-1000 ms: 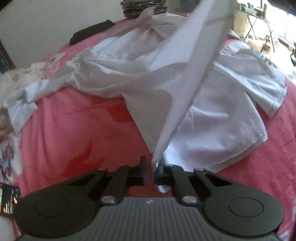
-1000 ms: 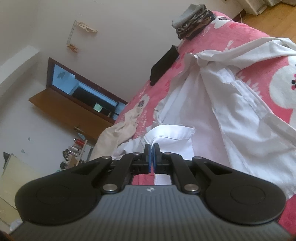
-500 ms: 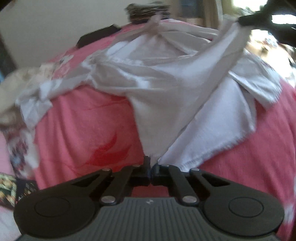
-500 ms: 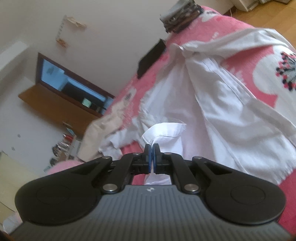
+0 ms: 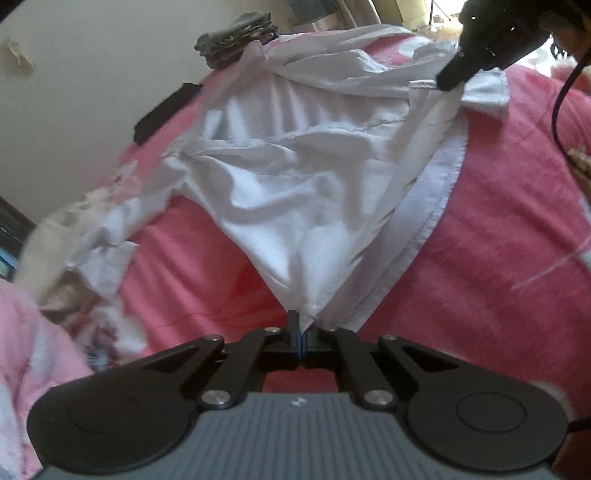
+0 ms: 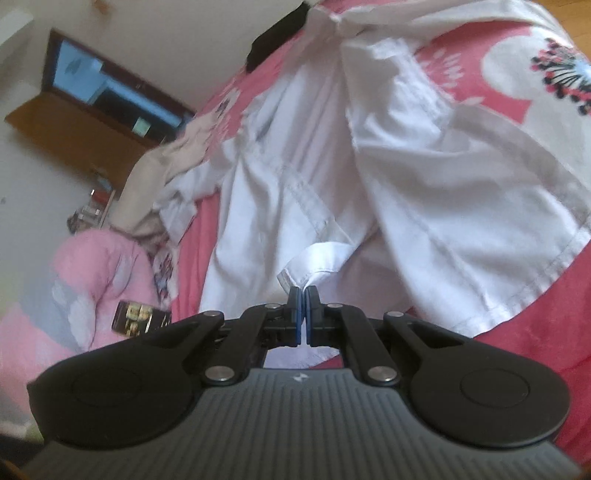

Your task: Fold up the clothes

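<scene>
Item: crumpled white cotton button shirt (image 5: 295, 177), lying across the pink floral bedspread (image 5: 498, 240), part lifted.

Left gripper (image 5: 302, 332): I am holding it fully closed, pads pinching a gathered corner of the shirt's hem. A second ago a narrow gap was showing between the fingers with the cloth only threaded through; that gap is now gone.

Right gripper (image 6: 304, 314): I am keeping it clamped, as before, on a folded white edge that looks like a cuff or placket end. From the left wrist view, its black body (image 5: 495, 33) is sitting at the far upper right, pinching the opposite end.

Change: the panel that was hanging steeply upward from the left fingers is now stretching lower and flatter between the two grips. The bed is filling more of the right view than it was.

Meaning, as I judge it: I am spreading the shirt for a first fold; no fold is made yet, and the sleeves are remaining bunched.

Nearby: folded dark garment stack (image 5: 236, 37); phone with lit screen (image 6: 138, 319).
</scene>
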`<state>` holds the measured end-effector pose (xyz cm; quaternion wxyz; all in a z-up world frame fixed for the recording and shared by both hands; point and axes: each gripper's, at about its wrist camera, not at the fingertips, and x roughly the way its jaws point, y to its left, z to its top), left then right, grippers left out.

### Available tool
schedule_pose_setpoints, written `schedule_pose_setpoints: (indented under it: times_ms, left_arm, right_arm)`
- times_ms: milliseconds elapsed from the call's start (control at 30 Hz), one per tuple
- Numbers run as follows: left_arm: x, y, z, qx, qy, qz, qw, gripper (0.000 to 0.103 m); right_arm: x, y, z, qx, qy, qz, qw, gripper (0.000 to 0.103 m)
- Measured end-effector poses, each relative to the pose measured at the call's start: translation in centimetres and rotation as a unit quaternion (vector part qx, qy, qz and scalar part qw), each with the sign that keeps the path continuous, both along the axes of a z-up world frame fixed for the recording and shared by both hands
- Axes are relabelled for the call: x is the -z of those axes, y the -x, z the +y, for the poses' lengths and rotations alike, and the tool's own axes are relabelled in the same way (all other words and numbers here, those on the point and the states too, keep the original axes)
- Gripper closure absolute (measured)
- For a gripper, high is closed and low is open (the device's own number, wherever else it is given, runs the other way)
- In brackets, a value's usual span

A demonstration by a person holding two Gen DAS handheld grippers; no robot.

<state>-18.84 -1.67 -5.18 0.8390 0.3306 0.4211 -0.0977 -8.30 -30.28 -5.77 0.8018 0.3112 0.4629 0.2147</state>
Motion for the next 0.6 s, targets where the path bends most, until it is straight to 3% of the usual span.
schedule_pose_setpoints:
  times_ms: [133, 300, 433, 500, 600]
  left_arm:
    - [2.5, 0.1, 0.2, -0.005, -0.029, 0.022, 0.9993, 0.102]
    - [3.7, 0.8, 0.2, 0.008, -0.037, 0.026, 0.9989, 0.102]
    - [4.1, 1.3, 0.2, 0.023, -0.050, 0.026, 0.9981, 0.101]
    - [4.2, 1.2, 0.7, 0.016, -0.043, 0.043, 0.9980, 0.100]
    - [3.6, 1.0, 1.9, 0.006, -0.001, 0.068, 0.9976, 0.094]
  right_arm:
    - [2.7, 0.4, 1.5, -0.039, 0.017, 0.039, 0.998, 0.102]
    - [4.2, 1.4, 2.4, -0.076, 0.053, 0.031, 0.995, 0.102]
    - [4.2, 1.8, 1.9, -0.083, 0.047, 0.036, 0.995, 0.102]
    - [4.2, 2.0, 1.9, -0.093, 0.047, 0.034, 0.994, 0.102]
    - [4.6, 1.7, 2.4, -0.108, 0.030, 0.046, 0.993, 0.100]
